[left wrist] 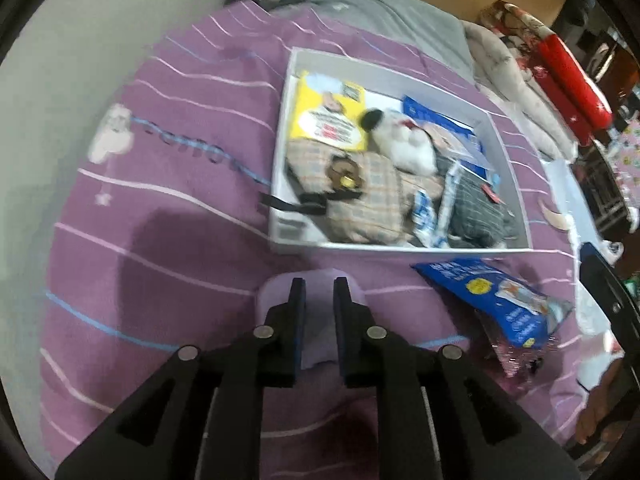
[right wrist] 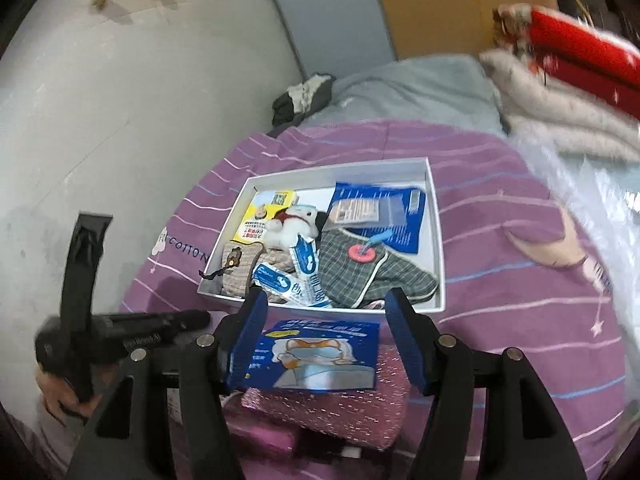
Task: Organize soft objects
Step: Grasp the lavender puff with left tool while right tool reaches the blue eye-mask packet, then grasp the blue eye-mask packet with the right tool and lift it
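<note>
Left gripper [left wrist: 320,280] clenched on pale lilac cloth [left wrist: 316,344]; right gripper [right wrist: 326,300] released, jaws straddling blue packet [right wrist: 316,356] beside white box [right wrist: 434,240].

A blue eye-mask packet [right wrist: 320,354] lies flat on a pink sparkly pouch [right wrist: 332,412] between the right jaws. Beyond the jaws, the white box [right wrist: 434,216] holds a white plush dog [right wrist: 292,226], plaid pouches and packets.

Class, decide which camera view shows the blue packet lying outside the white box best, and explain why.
The right wrist view: the blue packet lies close, front up, its cartoon print readable, between the right gripper fingers. The left wrist view shows the packet small, slanted and blurred near the right edge.
</note>
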Demonstrator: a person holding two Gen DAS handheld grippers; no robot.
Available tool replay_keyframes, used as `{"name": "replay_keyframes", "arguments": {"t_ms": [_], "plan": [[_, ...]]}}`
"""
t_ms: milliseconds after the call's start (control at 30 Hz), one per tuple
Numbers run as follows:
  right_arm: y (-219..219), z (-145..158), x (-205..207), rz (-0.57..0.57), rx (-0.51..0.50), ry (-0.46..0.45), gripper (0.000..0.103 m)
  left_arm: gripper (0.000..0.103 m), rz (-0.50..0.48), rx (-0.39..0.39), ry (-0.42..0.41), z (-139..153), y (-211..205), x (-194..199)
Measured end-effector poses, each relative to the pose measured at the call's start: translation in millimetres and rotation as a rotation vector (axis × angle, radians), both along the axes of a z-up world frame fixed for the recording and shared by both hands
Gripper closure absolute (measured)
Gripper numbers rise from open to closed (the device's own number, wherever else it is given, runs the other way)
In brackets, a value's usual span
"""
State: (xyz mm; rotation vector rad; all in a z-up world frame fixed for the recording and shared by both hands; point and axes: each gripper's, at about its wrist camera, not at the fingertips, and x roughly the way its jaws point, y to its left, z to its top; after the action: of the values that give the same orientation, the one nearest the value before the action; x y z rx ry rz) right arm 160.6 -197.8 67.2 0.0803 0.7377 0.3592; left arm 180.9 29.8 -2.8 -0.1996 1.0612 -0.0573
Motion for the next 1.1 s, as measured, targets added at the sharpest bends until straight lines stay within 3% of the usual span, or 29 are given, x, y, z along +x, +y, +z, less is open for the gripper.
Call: {"name": "replay_keyframes", "arguments": {"t_ms": [67,133,300,500,667,833,1000,1067,1100], "plan": [[1,-2,-6,0.021,-0.015,-0.007,0.041,0.078,-0.005,0.028,-0.006,2,-2,0],[2,-5,-8,0.041,-0.040,-0.005,0.041,0.070,-0.025,-0.003,-0.007,3,6,-1],[12,-8,-26,0.120,-0.275,-0.008,0.042,0.064,-0.049,-0.028,0.002,2,12,1],[18,-12,-37,0.207,-0.329,-0.022,0.042,0.062,-0.088,0.013,0.056,-13,1,2],[27,-19,-26,0.257,-0.358,-0.019,0.042,0.051,-0.094,-0.004,0.076,-22,2,4],[40,-31,-10,0.311,-0.374,-0.009,0.042,0.048,-0.065,-0.124,0.109,-31,18,8],[47,-40,9,0.324,-0.311,0.010,0.042,0.047,-0.092,-0.087,0.102,-30,9,5],[50,-44,13,0.322,-0.319,0.027,0.047,0.062,-0.103,-0.084,0.109,-29,6,4],[52,-47,15,0.313,-0.339,0.035,0.050,0.062,-0.107,-0.078,0.112,-28,4,4]]}}
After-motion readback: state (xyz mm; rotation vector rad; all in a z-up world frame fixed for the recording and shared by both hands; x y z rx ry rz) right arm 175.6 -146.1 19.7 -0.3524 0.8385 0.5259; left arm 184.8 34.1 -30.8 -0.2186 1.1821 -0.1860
